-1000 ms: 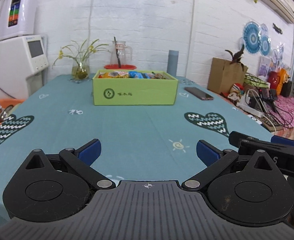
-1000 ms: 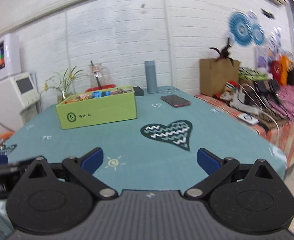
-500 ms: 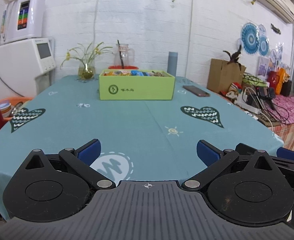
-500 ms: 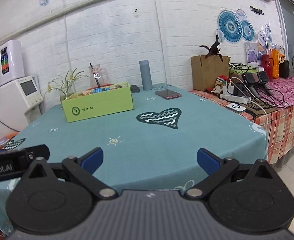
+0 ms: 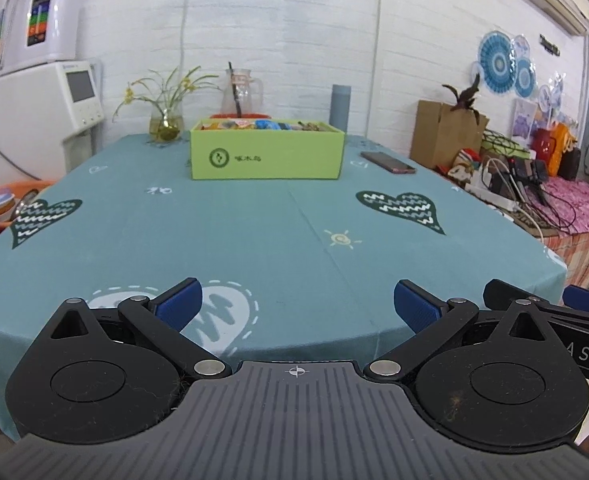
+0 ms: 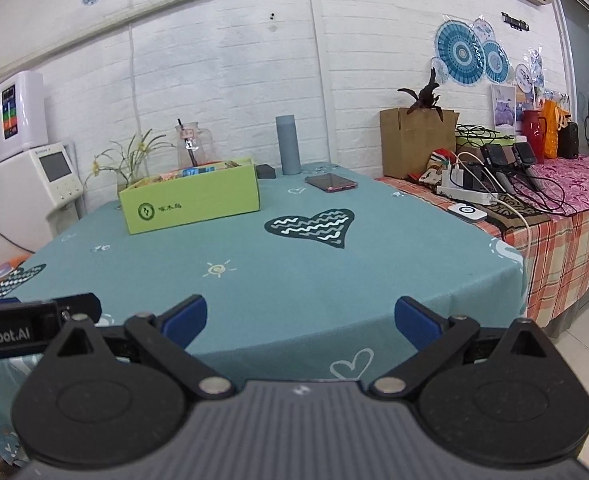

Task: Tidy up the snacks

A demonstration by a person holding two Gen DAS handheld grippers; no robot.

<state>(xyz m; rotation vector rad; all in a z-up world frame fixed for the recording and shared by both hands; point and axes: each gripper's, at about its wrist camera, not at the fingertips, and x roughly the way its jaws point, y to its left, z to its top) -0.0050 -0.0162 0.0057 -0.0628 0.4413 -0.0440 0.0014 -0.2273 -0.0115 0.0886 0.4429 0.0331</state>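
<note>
Both grippers have drawn back past the table's near edge. The left gripper (image 5: 297, 302) and right gripper (image 6: 299, 318) hang spread and empty. The box (image 5: 266, 151) of snacks (image 5: 254, 124) sits toward the teal table's (image 5: 254, 232) far edge, before a white brick wall; a phone (image 5: 387, 162) lies by its right end, a vase (image 5: 165, 124) at its left.

A lived-in home: patterned tablecloth (image 5: 254, 240), flower vase (image 5: 165, 122), paper wall fans (image 6: 460, 54)

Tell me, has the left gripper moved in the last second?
Yes. The left gripper has pulled back from the green snack box: the box looks farther off, and the near table edge now shows.
</note>
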